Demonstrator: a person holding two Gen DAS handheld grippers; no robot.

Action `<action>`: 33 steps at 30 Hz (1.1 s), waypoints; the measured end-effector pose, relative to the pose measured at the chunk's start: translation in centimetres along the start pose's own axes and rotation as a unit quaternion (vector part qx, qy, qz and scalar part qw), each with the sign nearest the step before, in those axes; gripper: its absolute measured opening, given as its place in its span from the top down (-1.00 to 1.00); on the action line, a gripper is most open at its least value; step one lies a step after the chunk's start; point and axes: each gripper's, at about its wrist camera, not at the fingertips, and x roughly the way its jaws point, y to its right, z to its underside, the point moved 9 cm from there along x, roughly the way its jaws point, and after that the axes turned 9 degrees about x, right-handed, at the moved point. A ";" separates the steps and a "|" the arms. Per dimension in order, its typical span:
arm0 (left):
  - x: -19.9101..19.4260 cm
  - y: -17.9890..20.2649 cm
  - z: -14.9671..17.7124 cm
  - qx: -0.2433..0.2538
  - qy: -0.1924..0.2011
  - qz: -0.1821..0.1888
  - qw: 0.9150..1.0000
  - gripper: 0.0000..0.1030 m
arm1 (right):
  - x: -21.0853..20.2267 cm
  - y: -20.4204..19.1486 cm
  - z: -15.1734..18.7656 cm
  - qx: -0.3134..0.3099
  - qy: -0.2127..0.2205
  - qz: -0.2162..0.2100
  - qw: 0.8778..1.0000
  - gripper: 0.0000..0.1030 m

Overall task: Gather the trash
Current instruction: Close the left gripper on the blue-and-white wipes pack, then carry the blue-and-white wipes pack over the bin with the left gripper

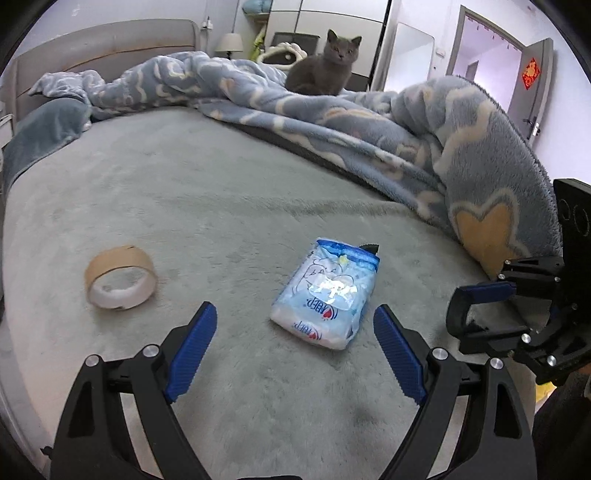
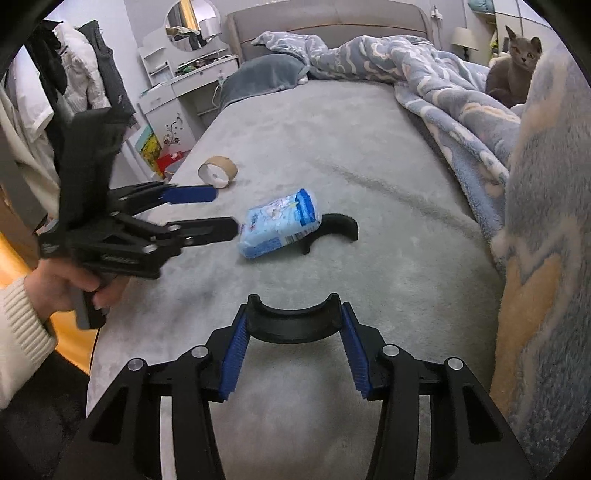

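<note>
A blue-and-white tissue pack [image 1: 327, 293] lies on the grey bed cover [image 1: 221, 206], just ahead of my open, empty left gripper [image 1: 295, 334]. A brown tape roll [image 1: 120, 277] lies to its left. My right gripper [image 2: 293, 319] is shut on a black curved plastic piece [image 2: 293, 325]; it also shows in the left wrist view [image 1: 476, 314]. In the right wrist view the tissue pack [image 2: 280, 223] partly covers a second black curved piece [image 2: 338, 225], with the tape roll [image 2: 218, 171] behind and the left gripper [image 2: 218, 212] close to the pack's left side.
A crumpled blue fleece blanket [image 1: 369, 129] is heaped along the right of the bed, with a grey cat [image 1: 321, 66] sitting on it. A headboard [image 2: 328, 26], a pillow [image 2: 266, 77] and a white dresser [image 2: 184, 81] lie beyond.
</note>
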 end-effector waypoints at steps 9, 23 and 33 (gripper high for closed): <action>2.6 1.3 -0.2 0.021 -0.022 0.026 0.999 -0.72 | -0.9 -0.1 0.5 -0.005 0.000 -0.017 1.000 0.05; 2.2 2.3 -0.8 0.016 -0.024 0.037 0.999 -0.20 | -0.9 -0.2 0.7 -0.010 -0.010 -0.001 1.000 0.05; -1.8 3.3 -0.1 0.004 -0.007 0.010 1.000 -0.20 | -1.9 -1.1 0.7 -0.003 -0.001 0.017 1.000 0.05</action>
